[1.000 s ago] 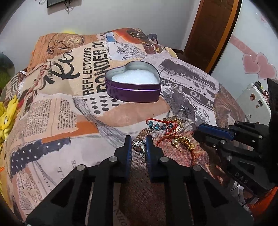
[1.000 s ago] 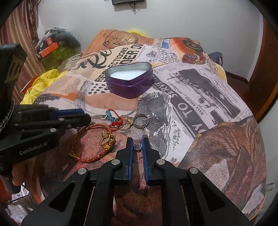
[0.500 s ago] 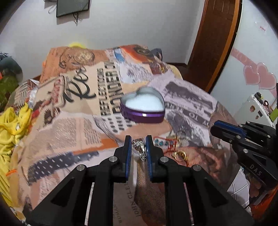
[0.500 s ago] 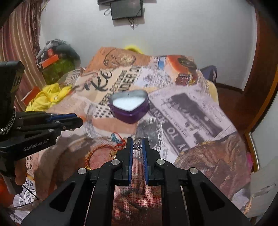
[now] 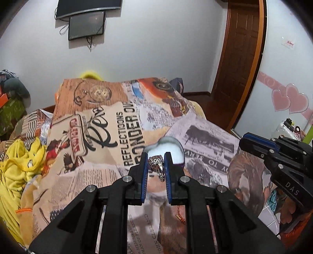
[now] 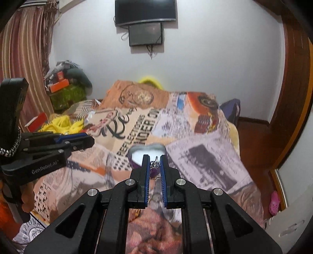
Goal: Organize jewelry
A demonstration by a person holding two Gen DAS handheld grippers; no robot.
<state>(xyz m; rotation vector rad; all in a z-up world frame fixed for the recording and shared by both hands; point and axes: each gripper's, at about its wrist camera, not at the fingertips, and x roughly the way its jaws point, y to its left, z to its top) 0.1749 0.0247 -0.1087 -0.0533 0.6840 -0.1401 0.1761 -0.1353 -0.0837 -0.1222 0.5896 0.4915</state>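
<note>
The left tool (image 5: 156, 158) is clamping a chunky silver ring with a dark stone (image 5: 156, 166) between its blue-padded fingers (image 5: 144, 172), holding it in the air in front of the purple heart-shaped tin with a white lining (image 5: 172, 150). The right tool (image 6: 154, 162) is pinching a small silver earring with a hook (image 6: 155, 165), also raised, just in front of the same tin (image 6: 146, 154). The tin is sitting open on the bed covered in a newspaper-print blanket (image 6: 205, 156), beyond both tools. A yellow garment (image 5: 17, 166) is lying crumpled on the bed, well to the left of the tin. On the white wall behind the tin, a dark flat screen (image 6: 145, 11) is hanging.
</note>
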